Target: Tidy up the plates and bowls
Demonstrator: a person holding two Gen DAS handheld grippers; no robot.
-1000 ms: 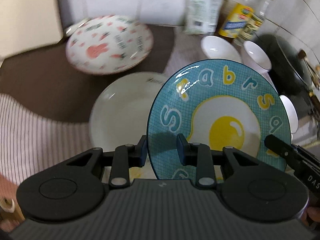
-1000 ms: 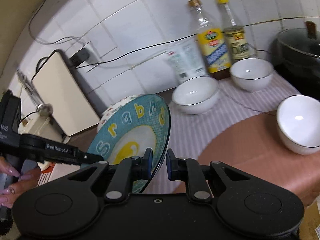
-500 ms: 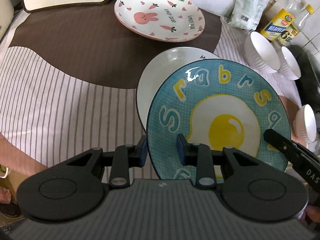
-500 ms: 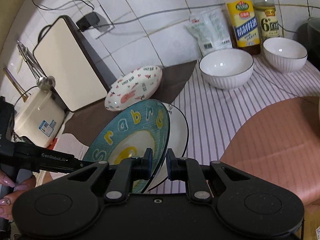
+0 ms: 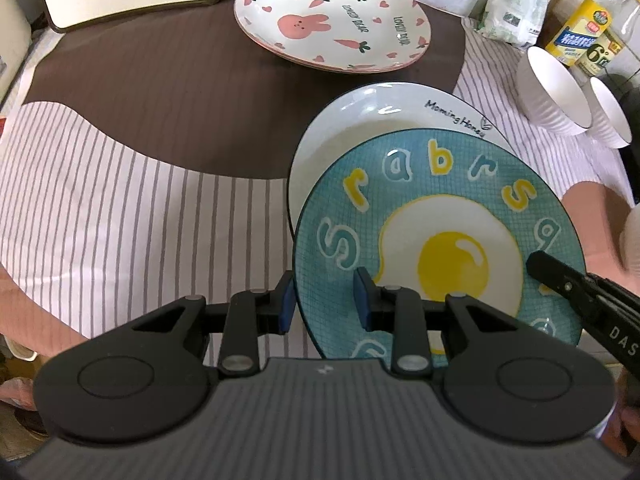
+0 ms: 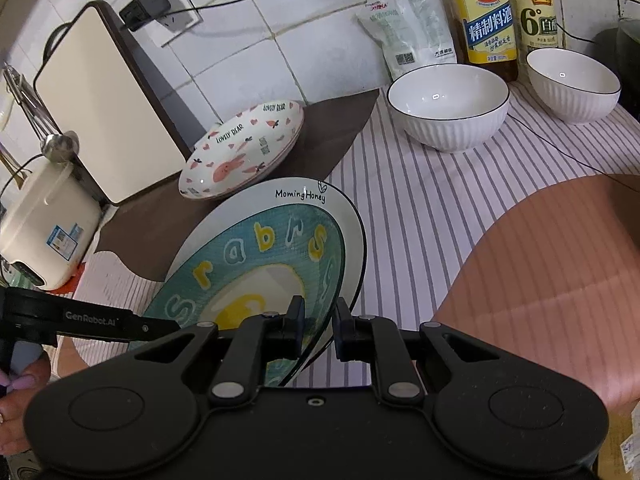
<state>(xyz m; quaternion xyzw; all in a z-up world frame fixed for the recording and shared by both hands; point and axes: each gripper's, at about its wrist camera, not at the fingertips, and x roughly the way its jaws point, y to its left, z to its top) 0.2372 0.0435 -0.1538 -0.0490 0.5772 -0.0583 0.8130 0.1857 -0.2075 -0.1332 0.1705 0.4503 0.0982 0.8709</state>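
A blue plate (image 5: 436, 240) with a fried-egg picture and letters hangs tilted just over a white "Morning Honey" plate (image 5: 380, 120) on the striped cloth. My left gripper (image 5: 324, 300) is shut on its near rim. My right gripper (image 6: 318, 316) is shut on the rim of the blue plate (image 6: 256, 264) at the opposite side. Whether it touches the white plate (image 6: 348, 216) I cannot tell. A rabbit plate (image 5: 332, 16) lies further back on the brown mat. Two white ribbed bowls (image 6: 448, 108) (image 6: 572, 84) stand at the back right.
A cutting board (image 6: 92, 100) leans on the tiled wall at the left, with a small cooker (image 6: 44, 232) beside it. Two bottles (image 6: 488, 16) and a bag (image 6: 408, 28) stand behind the bowls. A dark pot (image 5: 628, 88) sits at the far right.
Both grippers have sunk with the blue plate, which now hangs lower and nearer over the white plate. The grips on the rim have not changed.
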